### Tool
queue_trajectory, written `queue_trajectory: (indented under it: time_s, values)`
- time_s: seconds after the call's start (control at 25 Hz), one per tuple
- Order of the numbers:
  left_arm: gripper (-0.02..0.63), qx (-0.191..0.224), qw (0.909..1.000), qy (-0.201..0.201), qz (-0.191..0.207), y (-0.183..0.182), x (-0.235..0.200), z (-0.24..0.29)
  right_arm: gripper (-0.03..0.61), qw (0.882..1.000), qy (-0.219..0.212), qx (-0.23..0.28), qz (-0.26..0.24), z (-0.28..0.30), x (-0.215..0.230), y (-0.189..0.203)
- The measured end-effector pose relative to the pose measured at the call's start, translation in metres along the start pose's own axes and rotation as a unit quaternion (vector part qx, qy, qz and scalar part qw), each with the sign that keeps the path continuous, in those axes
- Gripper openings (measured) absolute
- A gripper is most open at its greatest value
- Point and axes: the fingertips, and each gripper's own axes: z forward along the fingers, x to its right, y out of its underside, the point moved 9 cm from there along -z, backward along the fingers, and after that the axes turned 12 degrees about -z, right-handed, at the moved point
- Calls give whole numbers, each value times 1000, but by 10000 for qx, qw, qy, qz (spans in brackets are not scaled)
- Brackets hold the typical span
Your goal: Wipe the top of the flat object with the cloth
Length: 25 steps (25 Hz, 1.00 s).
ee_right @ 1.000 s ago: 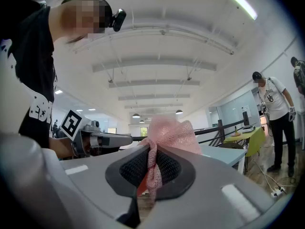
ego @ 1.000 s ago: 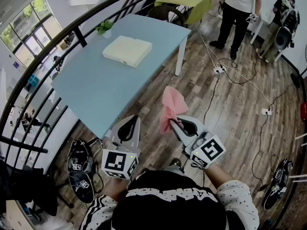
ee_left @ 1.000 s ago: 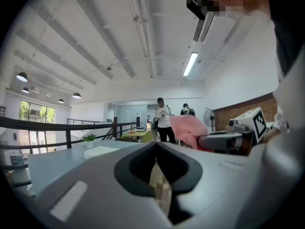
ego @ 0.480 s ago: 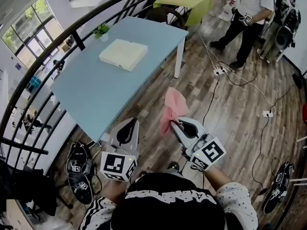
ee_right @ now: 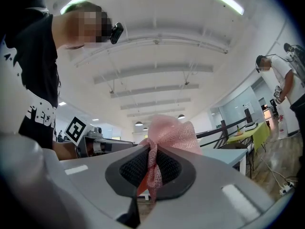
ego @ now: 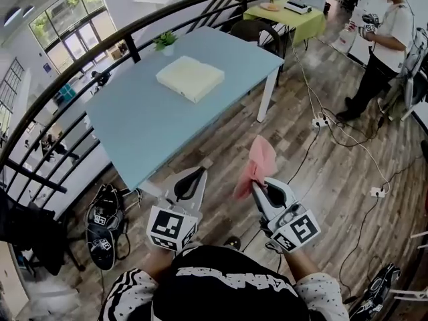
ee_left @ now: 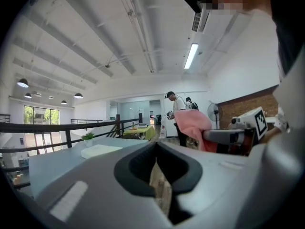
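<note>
A cream flat box (ego: 190,77) lies on the light blue table (ego: 147,126), towards its far end; it shows small in the left gripper view as the flat box (ee_left: 97,150). My right gripper (ego: 256,187) is shut on a pink mesh cloth (ego: 257,164), which bunches up above the jaws as the cloth (ee_right: 167,136). My left gripper (ego: 198,175) is shut with nothing in it, its tips (ee_left: 155,147) meeting. Both grippers hang over the wooden floor, short of the table's near corner.
A small potted plant (ego: 164,41) stands at the table's far edge. A black railing (ego: 80,65) curves along the left. A green-clothed table (ego: 284,15) is behind. A person (ego: 378,59) stands at the right, with cables and power strips (ego: 319,121) on the floor.
The view has shifted: the table and box now sit further right and closer. Both grippers hold the same pose, the cloth still clamped. The person at the back has moved right.
</note>
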Motion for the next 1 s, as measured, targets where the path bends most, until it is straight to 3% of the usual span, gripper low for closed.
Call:
queue_trajectory:
  time_s: [0.48, 0.68, 1.0]
  values:
    - [0, 27, 9991, -405, 74, -5, 4, -2, 23, 9995, -232, 139, 154, 1, 16, 5]
    - [0, 67, 9997, -239, 37, -4, -3, 20, 23, 9998, -164, 114, 79, 9, 27, 8]
    - [0, 138, 9998, 121, -53, -10, -3, 84, 23, 9999, 124, -27, -71, 15, 80, 9]
